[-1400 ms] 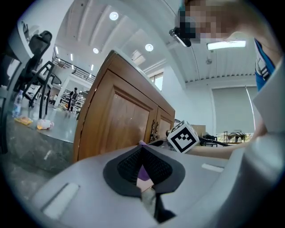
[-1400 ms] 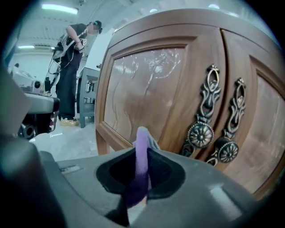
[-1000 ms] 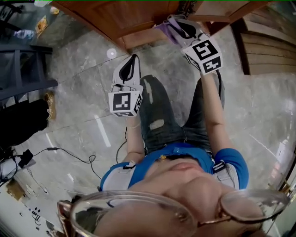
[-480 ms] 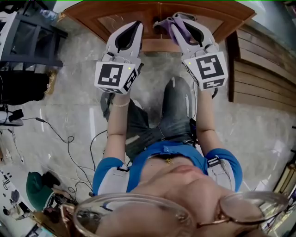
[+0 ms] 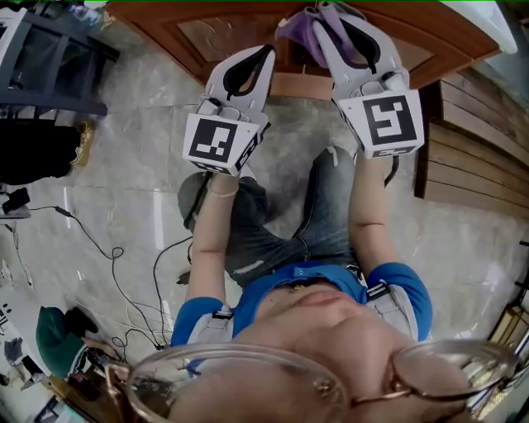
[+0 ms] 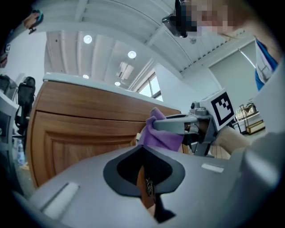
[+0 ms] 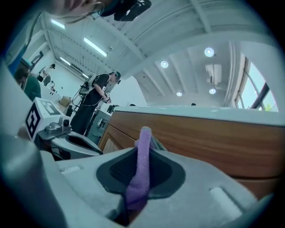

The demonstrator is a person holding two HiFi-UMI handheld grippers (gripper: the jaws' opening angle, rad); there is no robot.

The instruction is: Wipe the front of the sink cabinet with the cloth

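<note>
The right hand-held gripper (image 5: 331, 25) is clamped tight on the purple cloth (image 5: 299, 35), held up at the wooden front of the sink cabinet (image 5: 215, 33), while the left hand-held gripper (image 5: 261, 58), jaws together and empty, points at the cabinet just beside it.

Both bare forearms reach forward side by side, wrists straight; the left gripper (image 5: 258, 58) points ahead, its jaws closed together with nothing between them; the right gripper (image 5: 332, 18), just beside it and slightly further forward, has its jaws clamped on a purple cloth (image 5: 299, 33).
</note>
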